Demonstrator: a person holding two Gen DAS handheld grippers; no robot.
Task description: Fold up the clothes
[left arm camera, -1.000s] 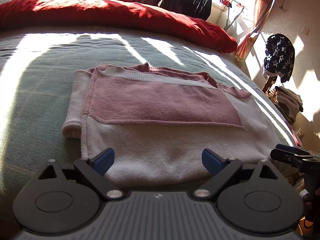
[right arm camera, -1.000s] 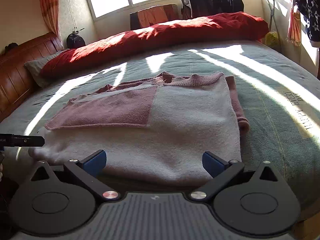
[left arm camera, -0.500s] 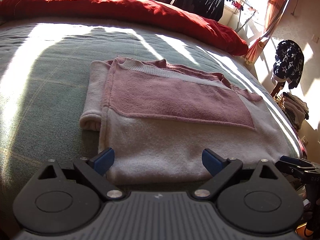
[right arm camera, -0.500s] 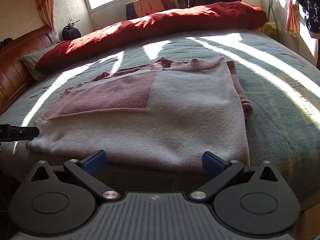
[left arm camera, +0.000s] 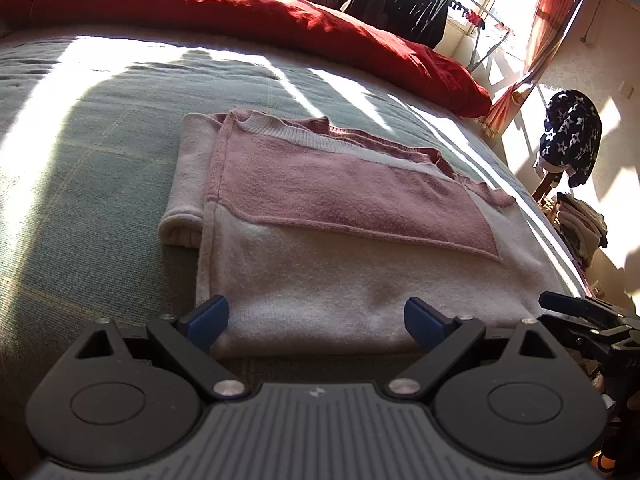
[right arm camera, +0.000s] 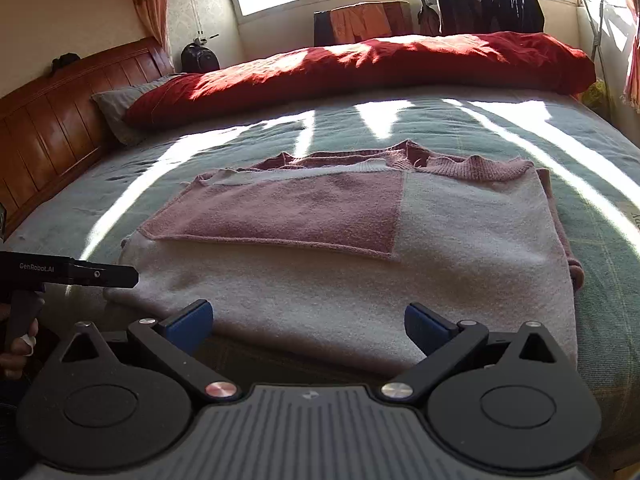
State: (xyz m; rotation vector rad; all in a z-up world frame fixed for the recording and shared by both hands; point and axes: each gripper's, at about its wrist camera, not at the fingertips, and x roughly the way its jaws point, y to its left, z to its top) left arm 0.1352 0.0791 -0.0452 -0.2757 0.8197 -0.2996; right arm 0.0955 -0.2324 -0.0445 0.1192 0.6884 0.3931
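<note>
Pink and off-white knit: the sweater (left arm camera: pixel 332 240) lies flat on the grey-green bedspread (left arm camera: pixel 80 184), partly folded, with a pink sleeve panel laid across the pale body. Its near hem sits at the bed's front edge, directly ahead of both of your grippers.

Your left gripper (left arm camera: pixel 316 316) has its jaws spread wide and holds nothing. The blue fingertips (left arm camera: pixel 208 316) sit at the hem line, the left one at the sweater's near-left corner, the other further along the hem. Whether the pads touch the cloth, you cannot tell from this view.

Your right gripper (right arm camera: pixel 308 320) is likewise spread wide and empty. Its blue fingertips (right arm camera: pixel 424 324) straddle the middle part of the hem, and contact with the fabric is again not clear.

In the right wrist view your left gripper (right arm camera: pixel 68 272) shows as a dark bar just beside the sweater's near-left corner, with your hand (right arm camera: pixel 18 344) on its grip below. In the left wrist view your right gripper (left arm camera: pixel 592 320) appears at the right margin, near the hem's right end.

One folded-under sleeve (left arm camera: pixel 184 184) sticks out along the sweater's left side, and a pink cuff (right arm camera: pixel 576 268) shows at the right side. The ribbed collar (right arm camera: pixel 472 166) faces the red duvet (right arm camera: pixel 360 64), which is bunched along the far side of the bed. Sun stripes cross the bedspread.
</note>
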